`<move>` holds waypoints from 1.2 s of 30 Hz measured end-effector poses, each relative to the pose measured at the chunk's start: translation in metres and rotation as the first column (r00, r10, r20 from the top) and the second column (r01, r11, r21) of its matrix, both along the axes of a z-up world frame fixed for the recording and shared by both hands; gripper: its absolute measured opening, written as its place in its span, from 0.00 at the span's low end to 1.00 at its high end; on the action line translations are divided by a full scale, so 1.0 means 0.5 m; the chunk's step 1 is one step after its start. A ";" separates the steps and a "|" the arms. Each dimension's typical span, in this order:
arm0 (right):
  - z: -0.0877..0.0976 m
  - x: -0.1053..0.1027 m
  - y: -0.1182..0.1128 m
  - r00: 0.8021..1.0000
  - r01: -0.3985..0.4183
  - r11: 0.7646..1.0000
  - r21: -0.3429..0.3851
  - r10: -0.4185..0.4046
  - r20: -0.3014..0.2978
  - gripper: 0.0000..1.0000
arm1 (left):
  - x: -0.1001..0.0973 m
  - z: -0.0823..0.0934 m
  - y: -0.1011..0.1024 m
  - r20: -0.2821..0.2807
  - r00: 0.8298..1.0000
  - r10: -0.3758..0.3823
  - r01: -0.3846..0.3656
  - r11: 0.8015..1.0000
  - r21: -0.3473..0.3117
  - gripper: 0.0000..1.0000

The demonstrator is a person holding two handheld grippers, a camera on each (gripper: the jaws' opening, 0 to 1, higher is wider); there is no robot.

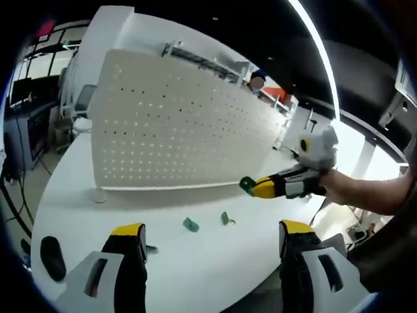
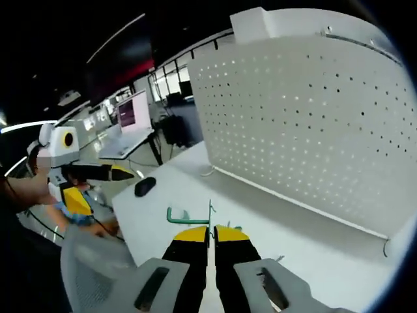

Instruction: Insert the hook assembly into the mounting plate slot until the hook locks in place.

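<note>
Right hand-held gripper (image 2: 212,229) pinched narrow on a green hook assembly (image 2: 189,214), held up short of the white pegboard (image 2: 313,124), presumably to line its prongs up with a hole row before pushing in. Left hand-held gripper (image 1: 212,238) spread wide and carrying nothing, low over the surface (image 1: 195,274) in front of the pegboard. Two spare green hooks (image 1: 190,225) loose on the surface near the pegboard's foot, a black mouse (image 2: 144,186) off to the side; nothing between hook and pegboard.

You're working in an open-plan office or lab: a white table (image 1: 195,274) with a pegboard (image 2: 313,117), desks with lit monitors (image 2: 133,111), office chairs (image 1: 83,101), and ceiling strip lights (image 1: 319,59).
</note>
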State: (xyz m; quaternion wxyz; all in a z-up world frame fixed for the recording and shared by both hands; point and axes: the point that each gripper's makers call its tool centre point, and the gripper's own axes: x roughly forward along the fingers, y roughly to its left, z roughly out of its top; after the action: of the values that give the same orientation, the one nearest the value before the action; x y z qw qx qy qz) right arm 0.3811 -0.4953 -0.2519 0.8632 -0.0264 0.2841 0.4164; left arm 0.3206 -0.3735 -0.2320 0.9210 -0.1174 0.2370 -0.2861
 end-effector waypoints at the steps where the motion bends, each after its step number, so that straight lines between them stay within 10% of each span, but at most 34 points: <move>1: 0.002 -0.002 0.000 1.000 -0.002 1.000 0.005 0.002 0.003 0.01 | 0.000 0.003 -0.001 0.002 1.000 -0.001 0.001 1.000 -0.015 0.81; 16: 0.077 -0.062 0.046 0.995 -0.100 0.974 0.205 0.102 0.000 0.01 | 0.013 0.026 -0.007 -0.001 1.000 -0.015 0.015 0.993 -0.117 0.65; 25: 0.116 -0.106 0.083 0.975 -0.215 0.931 0.295 0.220 0.018 0.01 | 0.018 0.083 -0.047 0.028 0.997 -0.069 0.074 0.954 -0.290 0.64; 36: 0.120 -0.131 0.101 0.960 -0.273 0.908 0.317 0.280 0.024 0.01 | 0.015 0.088 -0.064 0.043 0.992 -0.119 0.126 0.951 -0.283 0.53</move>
State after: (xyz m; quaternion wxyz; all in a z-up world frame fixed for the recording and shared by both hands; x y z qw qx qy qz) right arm 0.3154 -0.4446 -0.1921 0.7852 0.0774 0.2164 0.5750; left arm 0.3279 -0.4054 -0.1882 0.8779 -0.2305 0.1885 -0.3751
